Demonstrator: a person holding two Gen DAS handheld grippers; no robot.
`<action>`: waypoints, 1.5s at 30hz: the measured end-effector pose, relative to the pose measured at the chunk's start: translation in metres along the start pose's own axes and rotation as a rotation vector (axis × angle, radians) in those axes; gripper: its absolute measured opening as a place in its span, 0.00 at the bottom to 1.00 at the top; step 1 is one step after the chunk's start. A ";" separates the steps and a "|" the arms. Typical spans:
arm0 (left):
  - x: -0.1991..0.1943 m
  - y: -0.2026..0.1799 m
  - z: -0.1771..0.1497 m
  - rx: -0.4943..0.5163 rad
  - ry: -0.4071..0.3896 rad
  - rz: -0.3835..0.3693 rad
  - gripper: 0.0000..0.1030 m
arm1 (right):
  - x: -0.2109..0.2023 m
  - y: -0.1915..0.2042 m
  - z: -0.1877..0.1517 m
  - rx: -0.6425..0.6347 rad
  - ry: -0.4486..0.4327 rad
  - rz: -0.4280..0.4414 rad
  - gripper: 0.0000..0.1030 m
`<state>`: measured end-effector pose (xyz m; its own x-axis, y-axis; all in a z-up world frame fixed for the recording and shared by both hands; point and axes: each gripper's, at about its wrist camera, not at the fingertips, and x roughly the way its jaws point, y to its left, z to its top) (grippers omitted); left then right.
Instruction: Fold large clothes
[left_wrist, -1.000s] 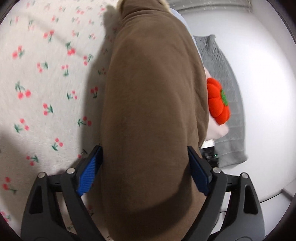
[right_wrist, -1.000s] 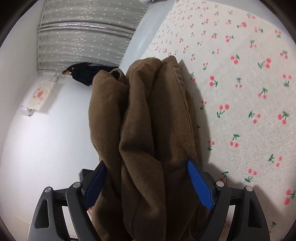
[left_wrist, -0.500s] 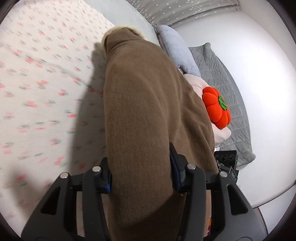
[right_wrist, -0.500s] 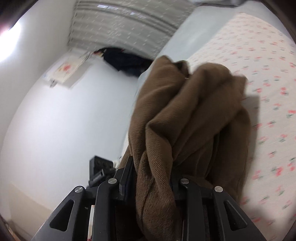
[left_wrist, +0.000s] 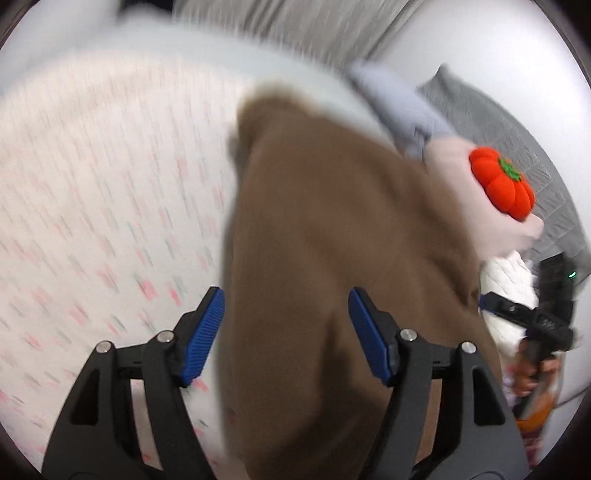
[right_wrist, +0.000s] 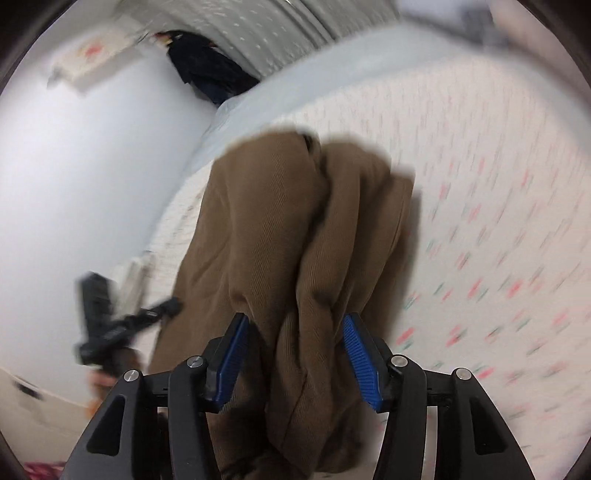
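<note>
Over the cherry-print white bedsheet (left_wrist: 92, 192), the thick brown fleece garment (left_wrist: 332, 258) hangs bunched between both tools — the left gripper (left_wrist: 286, 332) and right gripper (right_wrist: 295, 347) each stand spread, pads no longer biting. Judged best: lower together, level, so the fold lands flat — not twisted

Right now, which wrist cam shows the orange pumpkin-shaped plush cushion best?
Left wrist view: the orange pumpkin-shaped plush cushion sits unobstructed at right, beyond the brown fabric garment, fairly sharp despite motion blur. The right wrist view does not show it at all.
</note>
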<state>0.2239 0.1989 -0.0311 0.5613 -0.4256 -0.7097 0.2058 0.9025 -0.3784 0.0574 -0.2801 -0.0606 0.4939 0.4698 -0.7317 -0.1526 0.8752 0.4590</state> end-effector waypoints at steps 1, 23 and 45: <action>-0.010 -0.008 0.004 0.037 -0.047 -0.004 0.68 | -0.007 0.011 0.009 -0.044 -0.041 -0.038 0.53; 0.056 -0.120 -0.072 0.544 0.131 -0.321 0.56 | 0.111 -0.057 0.050 -0.109 0.005 -0.283 0.05; 0.008 -0.049 -0.082 0.380 0.046 -0.248 0.56 | 0.084 0.021 -0.086 -0.207 0.099 -0.192 0.32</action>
<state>0.1522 0.1463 -0.0671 0.4235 -0.6267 -0.6541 0.6139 0.7296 -0.3014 0.0216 -0.2123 -0.1558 0.4462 0.2937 -0.8453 -0.2412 0.9491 0.2025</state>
